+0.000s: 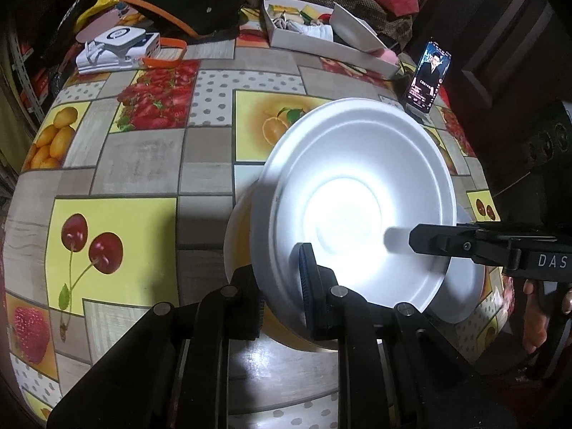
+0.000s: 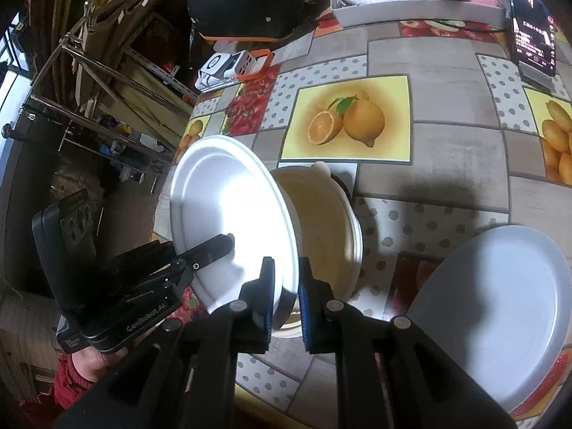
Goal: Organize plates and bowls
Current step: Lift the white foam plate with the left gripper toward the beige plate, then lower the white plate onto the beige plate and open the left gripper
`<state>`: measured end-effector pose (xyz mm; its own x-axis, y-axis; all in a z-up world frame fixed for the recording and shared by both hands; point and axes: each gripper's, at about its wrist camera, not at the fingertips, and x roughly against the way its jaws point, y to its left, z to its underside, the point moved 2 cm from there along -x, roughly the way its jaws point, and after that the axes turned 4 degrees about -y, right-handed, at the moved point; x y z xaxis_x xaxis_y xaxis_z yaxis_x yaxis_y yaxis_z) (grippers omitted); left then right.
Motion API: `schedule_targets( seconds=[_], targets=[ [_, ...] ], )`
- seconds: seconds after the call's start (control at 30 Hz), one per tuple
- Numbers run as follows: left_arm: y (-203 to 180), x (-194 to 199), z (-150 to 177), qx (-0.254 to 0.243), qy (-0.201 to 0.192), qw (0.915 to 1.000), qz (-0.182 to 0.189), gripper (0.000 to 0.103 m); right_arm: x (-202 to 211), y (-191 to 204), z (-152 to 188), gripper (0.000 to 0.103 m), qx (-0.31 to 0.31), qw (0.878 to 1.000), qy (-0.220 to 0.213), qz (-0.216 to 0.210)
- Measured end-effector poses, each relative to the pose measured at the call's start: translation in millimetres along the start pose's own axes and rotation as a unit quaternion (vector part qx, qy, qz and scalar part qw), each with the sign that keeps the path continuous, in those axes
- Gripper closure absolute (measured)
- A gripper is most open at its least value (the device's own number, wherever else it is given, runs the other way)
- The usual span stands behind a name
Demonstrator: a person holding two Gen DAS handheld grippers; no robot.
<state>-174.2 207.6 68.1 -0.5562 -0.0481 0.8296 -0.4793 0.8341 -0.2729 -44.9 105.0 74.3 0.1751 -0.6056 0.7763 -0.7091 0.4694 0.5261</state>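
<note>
You hold the white bowl (image 1: 357, 193) tilted above the table (image 1: 143, 157), with both tools on its rim. Your left gripper (image 1: 286, 286) is clenched on the near edge of the rim: one blue pad shows inside the bowl, the other finger is hidden behind the wall. Your right gripper (image 2: 287, 286) bites the rim as well, one pad on each side of it, and it is closed on the bowl.

Under the bowl there is a cream bowl (image 2: 321, 228), and a stack of white rims shows at its side. How many pieces are in that stack you cannot count, because the tilted bowl covers most of it. Whether the held bowl still touches the cream one is hard to say.

A grey plate (image 2: 500, 307) lies near the right gripper; the picture border cuts its lower edge. At the far side stand a phone (image 1: 429, 75), a white box (image 1: 307, 35) and a dark helmet (image 2: 236, 0), partly cut off. The bright glare hides the bottom of the white bowl.
</note>
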Motion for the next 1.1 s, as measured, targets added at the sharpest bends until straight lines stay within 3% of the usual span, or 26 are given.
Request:
schedule_targets(
  seconds=[0.37, 0.5, 0.6, 0.67, 0.73, 0.8, 0.93, 0.97, 1.03, 1.1],
  targets=[
    [6.2, -15.0, 4.9, 0.008, 0.023, 0.9997, -0.001, 0.088, -4.4, 1.1, 0.9, 0.064, -0.011, 1.000, 0.002, -0.003],
    [6.8, -14.0, 5.4, 0.009, 0.024, 0.9997, -0.001, 0.087, -4.0, -2.1, 1.1, 0.045, -0.019, 1.000, 0.000, -0.001],
    [5.3, -11.8, 6.0, 0.005, 0.021, 0.9997, 0.006, 0.066, -3.7, -3.3, 1.1, 0.043, -0.023, 1.000, -0.001, -0.001],
    [2.2, -10.2, 6.5, 0.001, 0.019, 0.9998, 0.008, 0.033, -2.7, -4.0, 1.0, 0.041, -0.025, 1.000, -0.002, -0.001],
    [-0.7, -9.7, 6.0, -0.005, 0.014, 0.9999, 0.004, 0.021, -1.5, -5.0, 0.9, 0.038, -0.027, 1.000, -0.004, -0.001],
    [-0.7, -8.8, 5.5, -0.005, 0.008, 0.9999, 0.005, 0.019, -0.1, -5.7, 0.7, 0.034, -0.029, 1.000, -0.007, -0.003],
    [-2.1, -5.8, 3.9, -0.002, 0.002, 0.9997, 0.025, 0.000, 3.5, -8.2, -0.2, 0.017, -0.036, 0.999, -0.018, -0.006],
    [-3.4, -5.2, 3.6, -0.004, 0.001, 0.9997, 0.026, 0.000, 4.8, -9.4, -0.7, 0.015, -0.039, 0.999, -0.021, -0.004],
    [-7.2, -3.8, 2.8, -0.014, -0.003, 0.9997, 0.018, 0.000, 7.5, -11.1, -1.3, 0.000, -0.043, 0.999, -0.028, -0.003],
    [-12.9, 0.6, 2.7, -0.039, -0.018, 0.9991, -0.006, 0.000, 11.5, -11.9, -1.8, 0.000, -0.043, 0.998, -0.037, 0.002]
  ],
)
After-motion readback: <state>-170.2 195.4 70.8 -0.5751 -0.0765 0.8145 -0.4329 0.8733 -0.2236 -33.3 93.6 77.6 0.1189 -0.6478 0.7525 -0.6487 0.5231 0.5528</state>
